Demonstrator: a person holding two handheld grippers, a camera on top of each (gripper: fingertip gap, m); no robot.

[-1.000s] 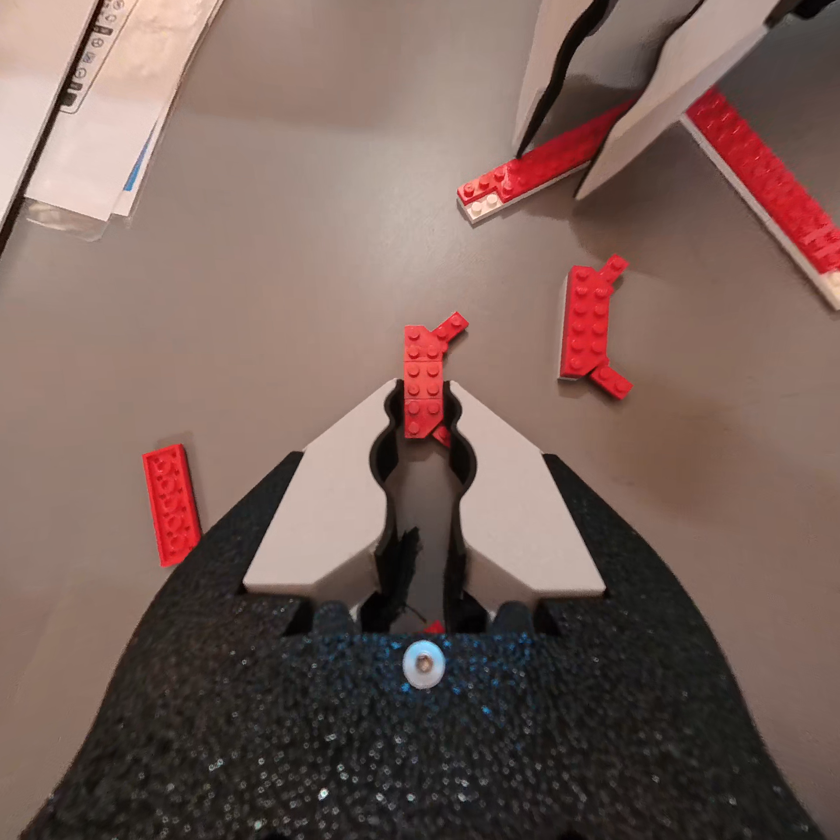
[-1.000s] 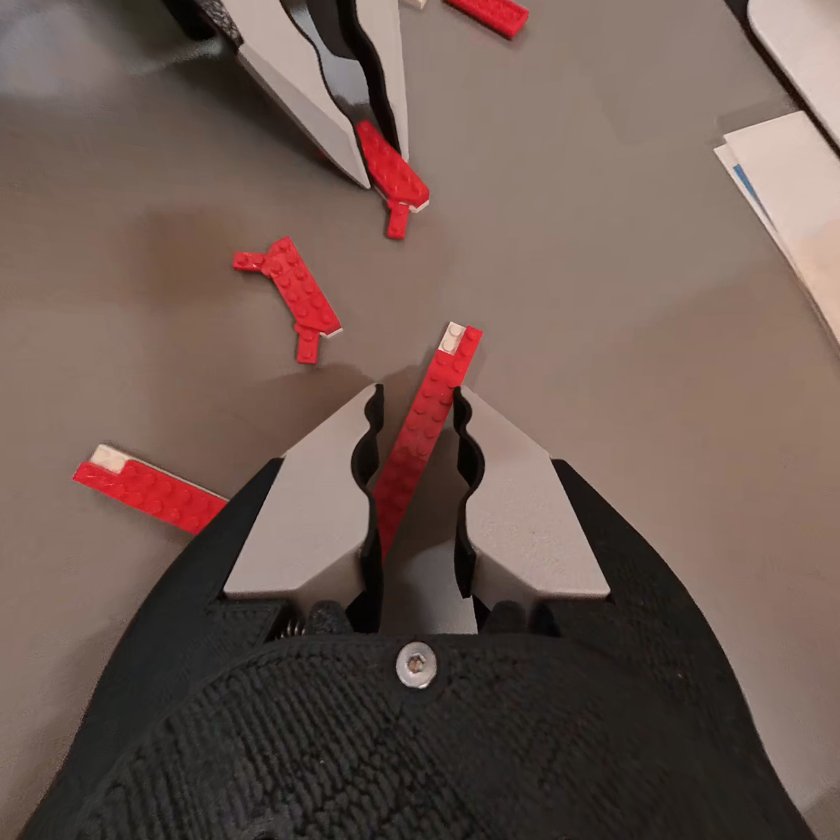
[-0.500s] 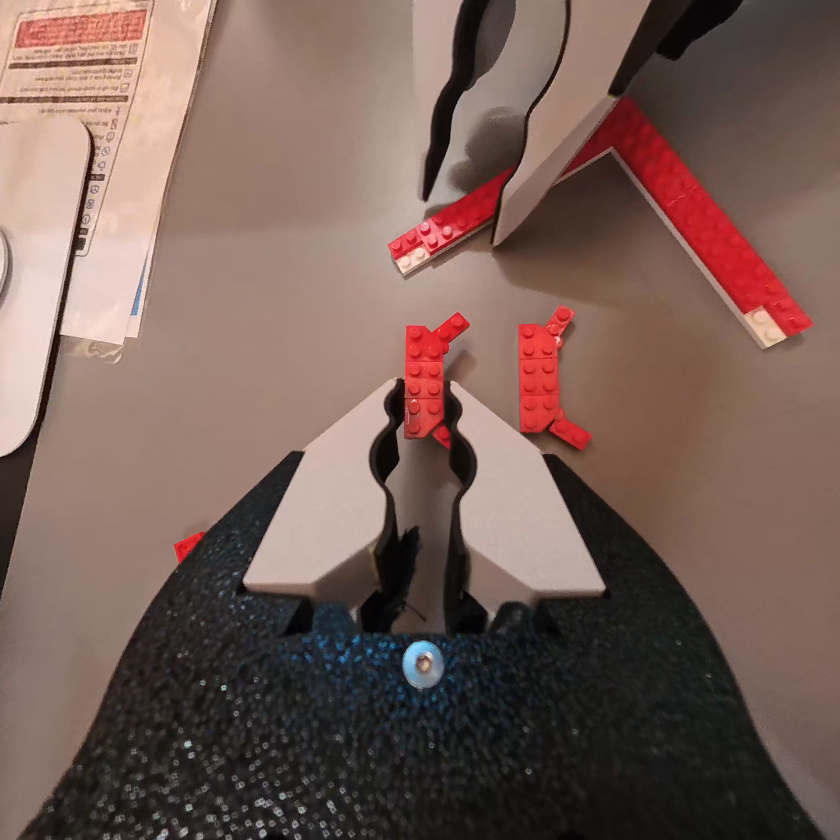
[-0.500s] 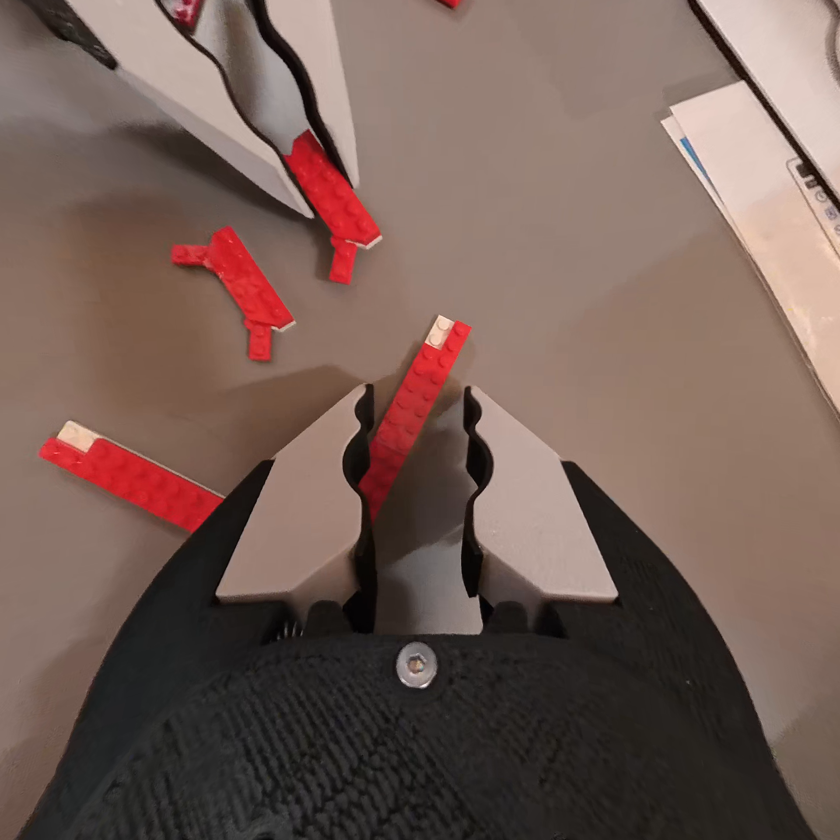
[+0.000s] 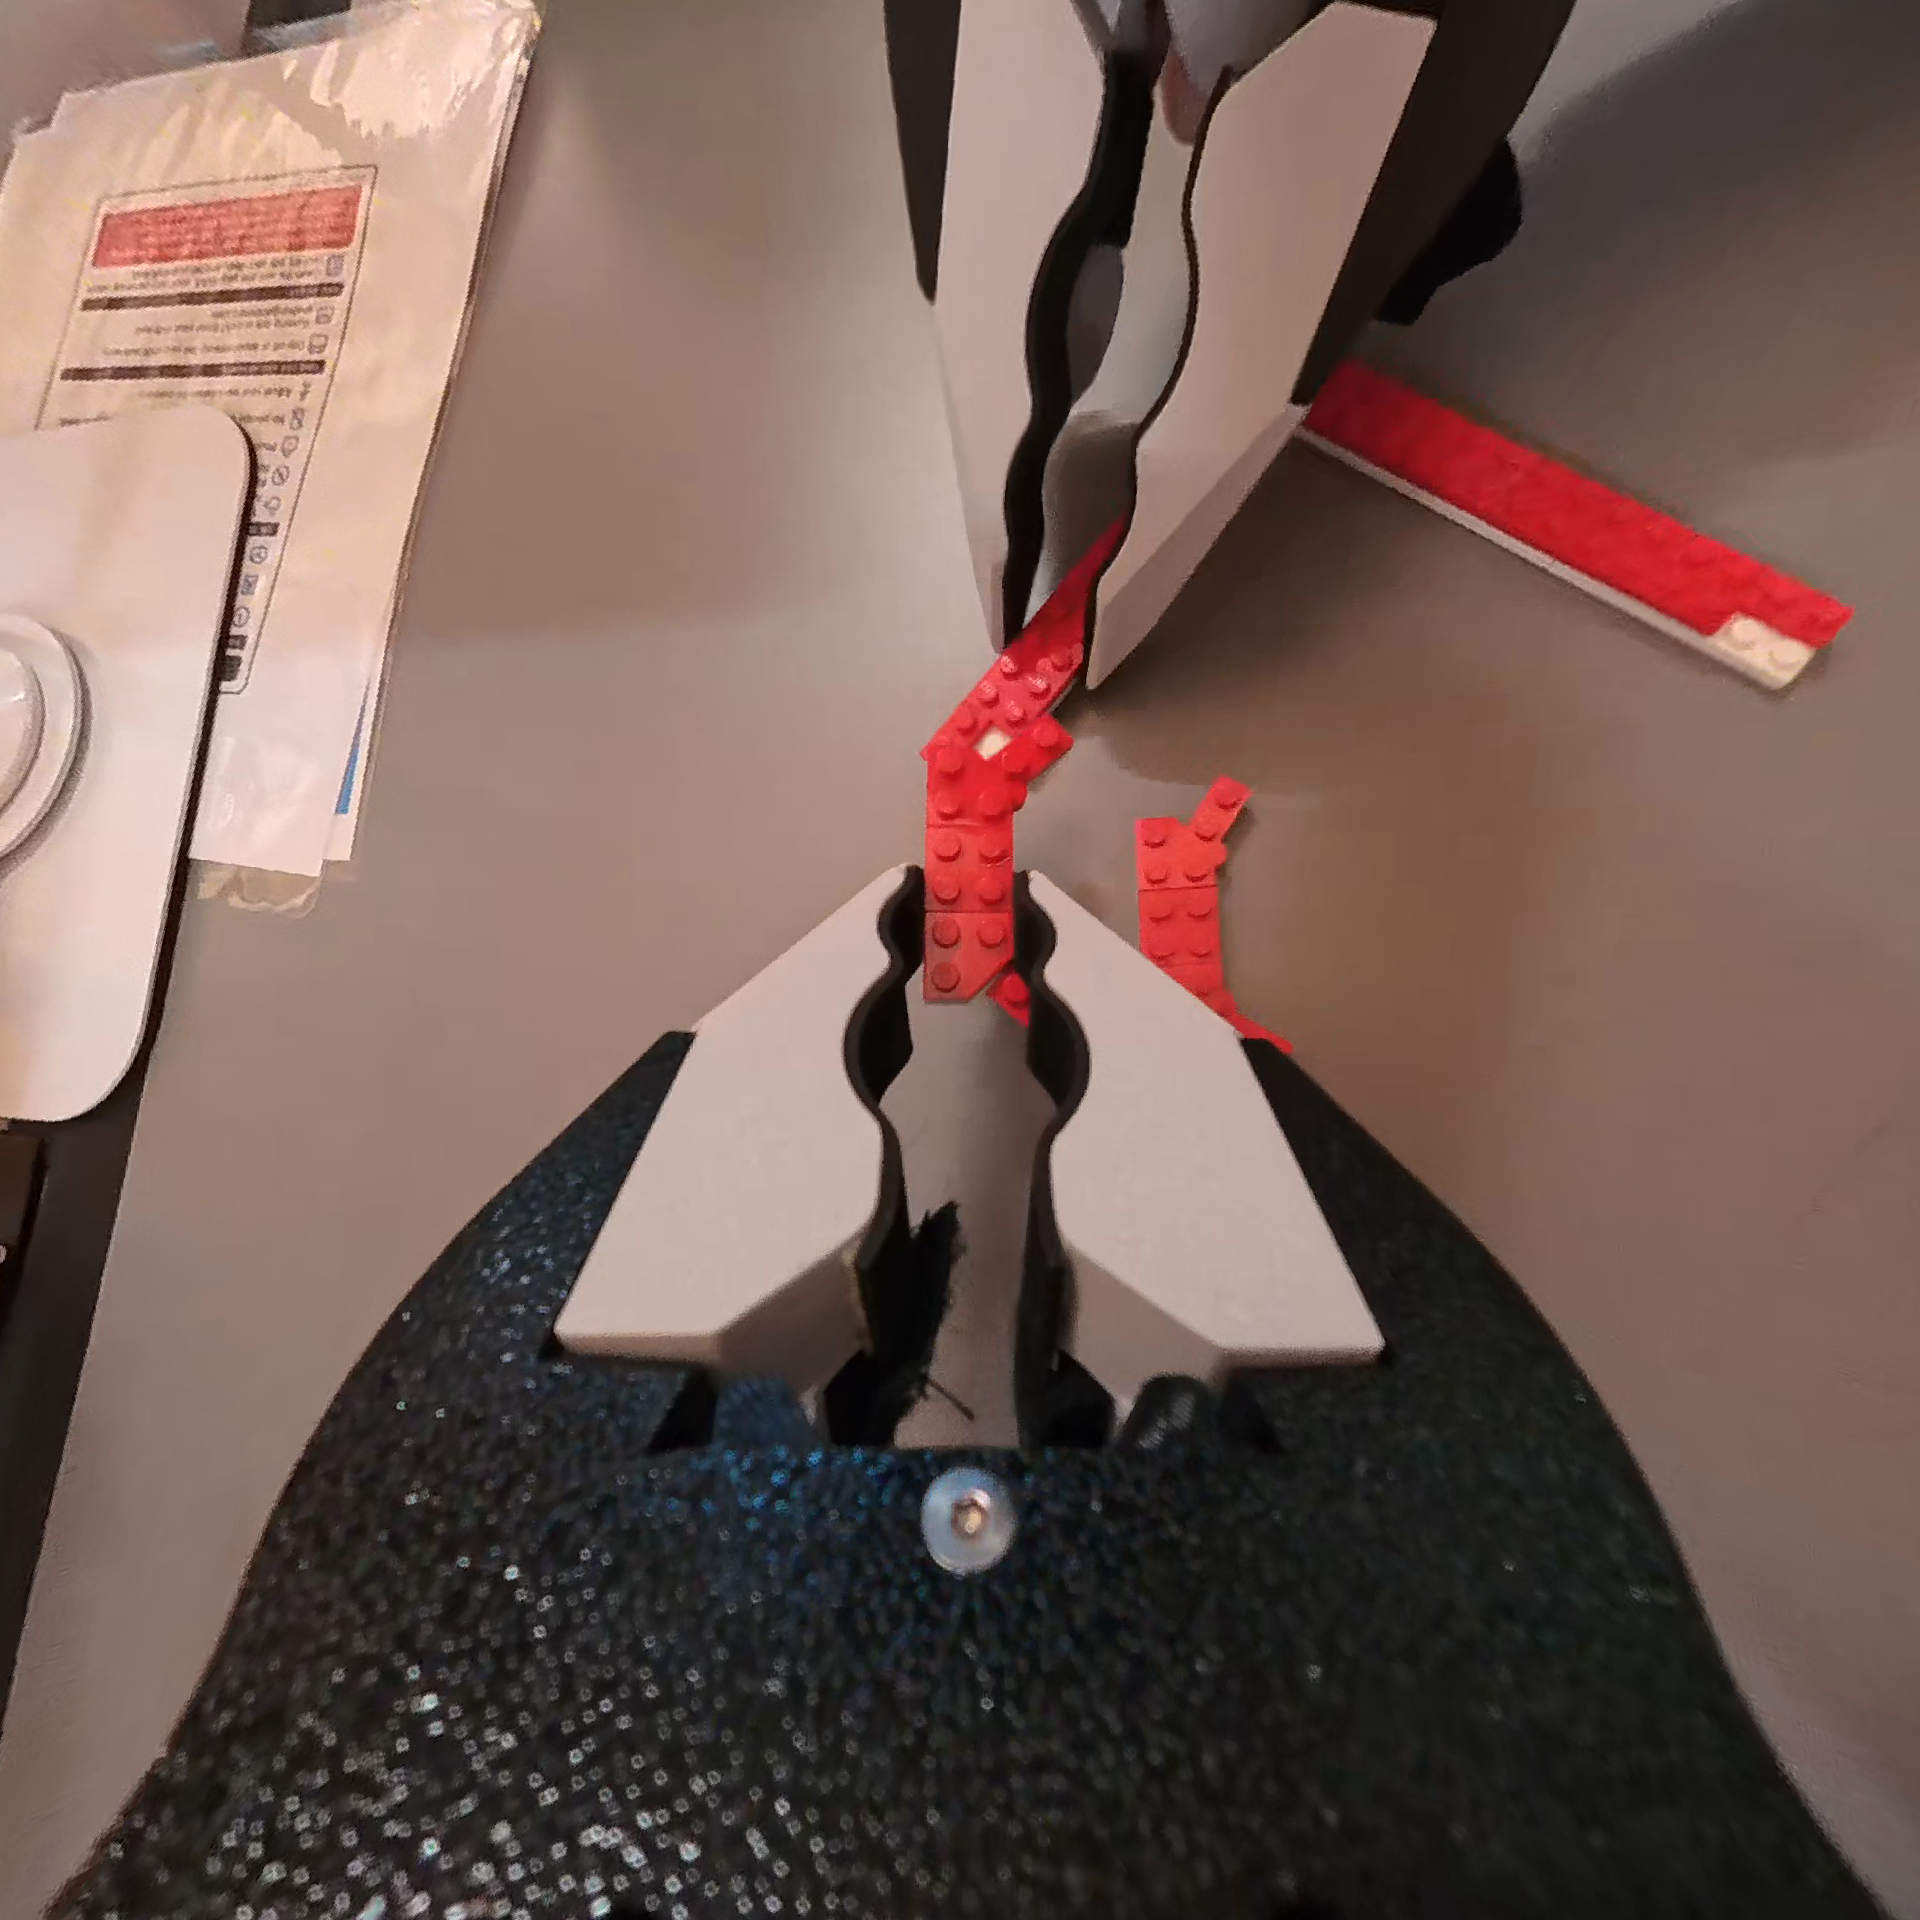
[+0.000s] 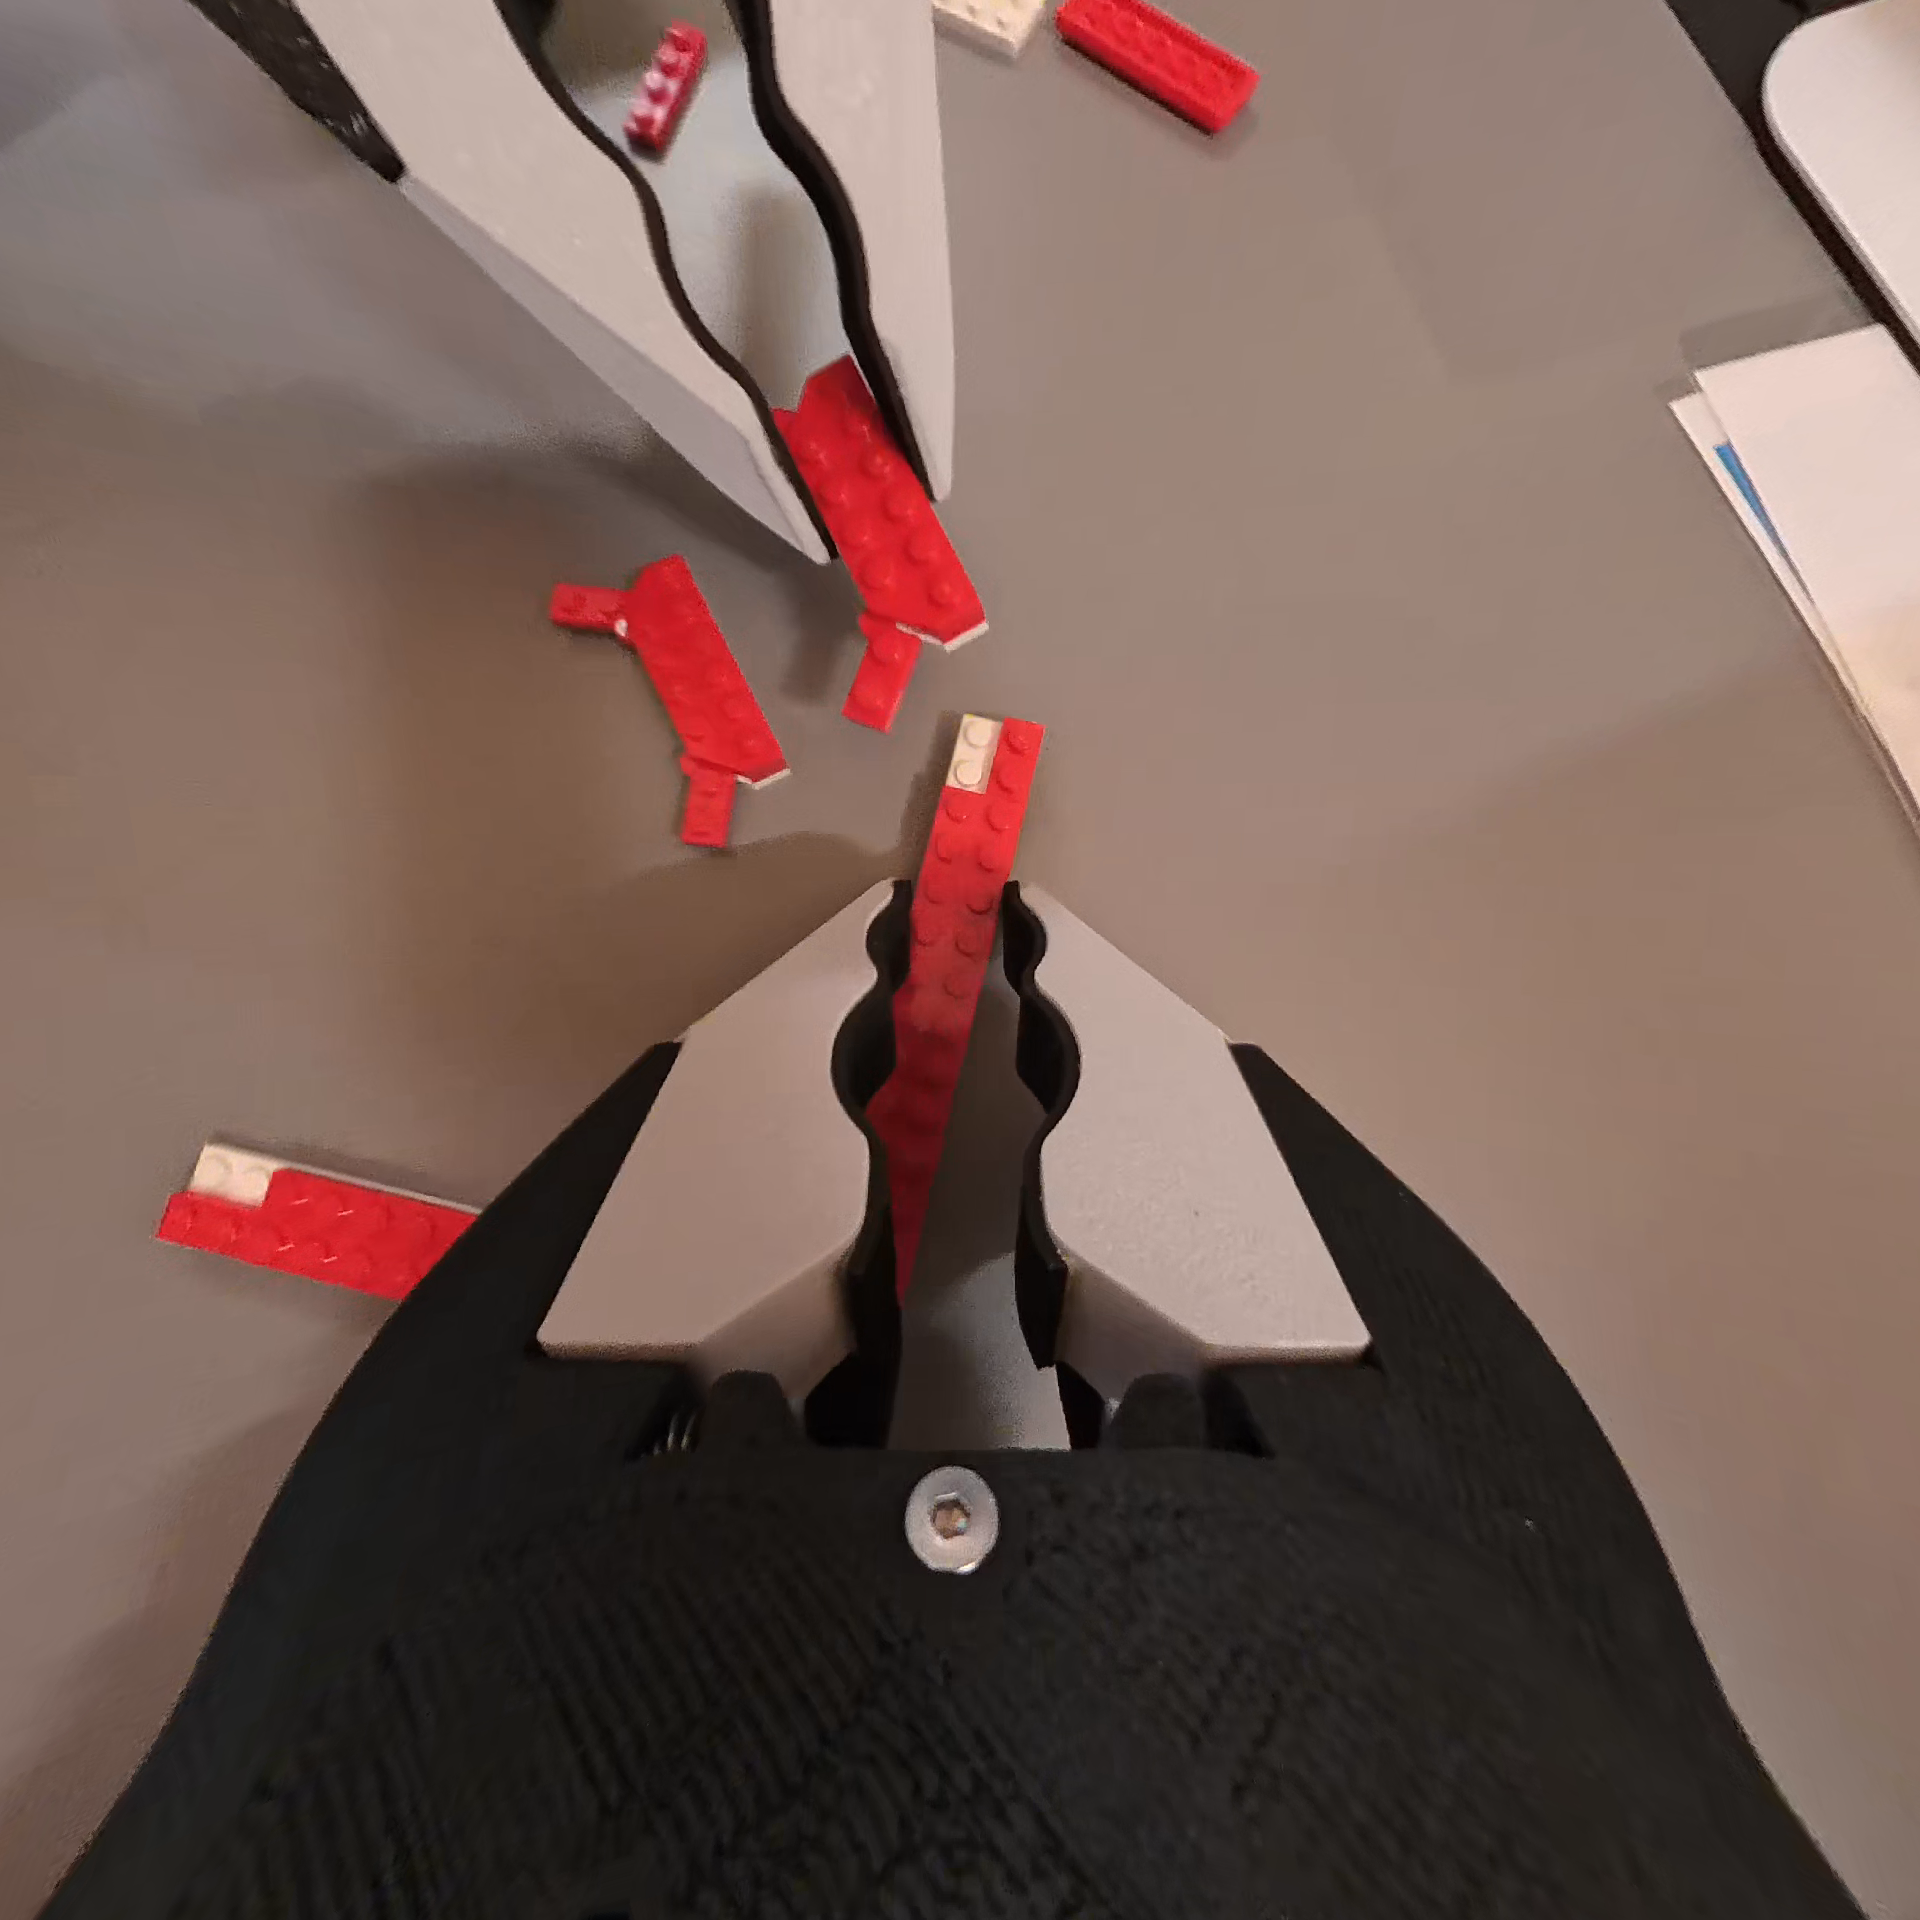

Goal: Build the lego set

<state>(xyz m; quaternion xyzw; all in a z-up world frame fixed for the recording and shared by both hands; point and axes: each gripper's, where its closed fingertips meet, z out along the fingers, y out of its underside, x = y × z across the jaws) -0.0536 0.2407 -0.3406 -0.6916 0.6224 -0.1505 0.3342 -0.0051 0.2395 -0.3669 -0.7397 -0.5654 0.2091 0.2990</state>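
Note:
My left gripper (image 5: 971, 883) is shut on a short red plate assembly (image 5: 968, 883) with small angled end pieces. My right gripper (image 6: 951, 894) is shut on a long red strip (image 6: 966, 935) with a white end piece (image 6: 977, 753). The two grippers face each other closely. In the left wrist view the strip's end (image 5: 1023, 686) overlaps the far end of the short assembly. In the right wrist view the short assembly (image 6: 894, 530) and the strip's tip sit a small gap apart, so I cannot tell if they touch.
A second short red assembly (image 5: 1184, 904) (image 6: 696, 675) lies beside the grippers. A second long red strip (image 5: 1558, 520) (image 6: 312, 1226) lies on the grey table. A loose red plate (image 6: 1158, 62) and small dark red brick (image 6: 665, 94) lie farther off. Papers (image 5: 260, 364) and a white pad (image 5: 104, 727) lie at the table's edge.
My right gripper has closed on the long strip and brought it toward the left gripper. My left gripper has moved forward with its short assembly until the two pieces meet.

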